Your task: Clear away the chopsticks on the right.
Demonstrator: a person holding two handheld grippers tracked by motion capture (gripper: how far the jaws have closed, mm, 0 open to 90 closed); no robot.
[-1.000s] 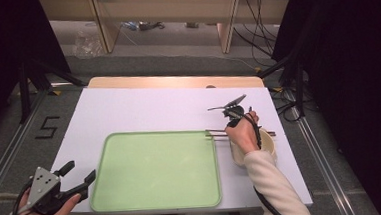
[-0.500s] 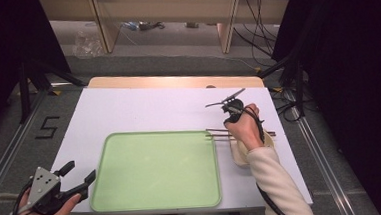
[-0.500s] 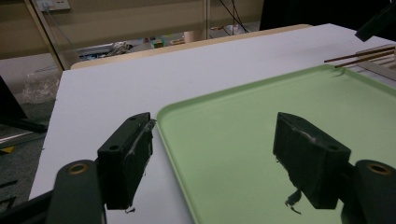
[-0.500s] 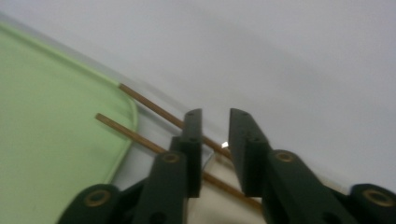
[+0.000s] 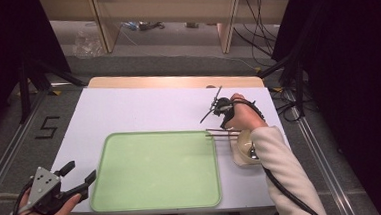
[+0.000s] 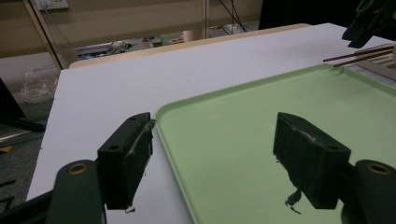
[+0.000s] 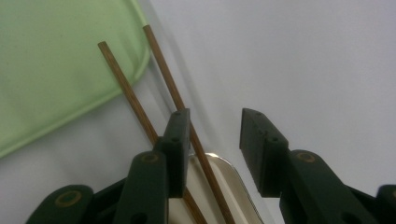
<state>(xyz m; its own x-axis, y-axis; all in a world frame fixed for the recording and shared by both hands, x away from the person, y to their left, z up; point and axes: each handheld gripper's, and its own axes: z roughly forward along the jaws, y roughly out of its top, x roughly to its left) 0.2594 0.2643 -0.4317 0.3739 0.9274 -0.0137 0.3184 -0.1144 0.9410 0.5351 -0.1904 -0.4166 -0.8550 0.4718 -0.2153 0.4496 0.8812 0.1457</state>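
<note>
Two brown chopsticks (image 5: 222, 132) lie side by side across the rim of a cream bowl (image 5: 242, 152), with their tips over the right corner of the green tray (image 5: 157, 169). My right gripper (image 5: 211, 106) hovers just beyond them. In the right gripper view the chopsticks (image 7: 128, 93) run under the left jaw. The right gripper (image 7: 215, 116) has just been opening and holds nothing between its jaws. My left gripper (image 5: 82, 170) rests at the tray's near left corner. There the left gripper (image 6: 212, 126) is open wide, straddling the edge of the tray (image 6: 280, 93).
White sheet (image 5: 143, 110) covers the table, with a wooden strip along the far edge. The bowl (image 7: 224, 172) sits right of the tray under my right forearm. Black cable trails from the right hand. Chopsticks (image 6: 359, 53) and the right gripper (image 6: 369, 23) show far off.
The right gripper has opened and drawn a little up and away from the chopsticks, which stay across the bowl. The left gripper has not moved.
</note>
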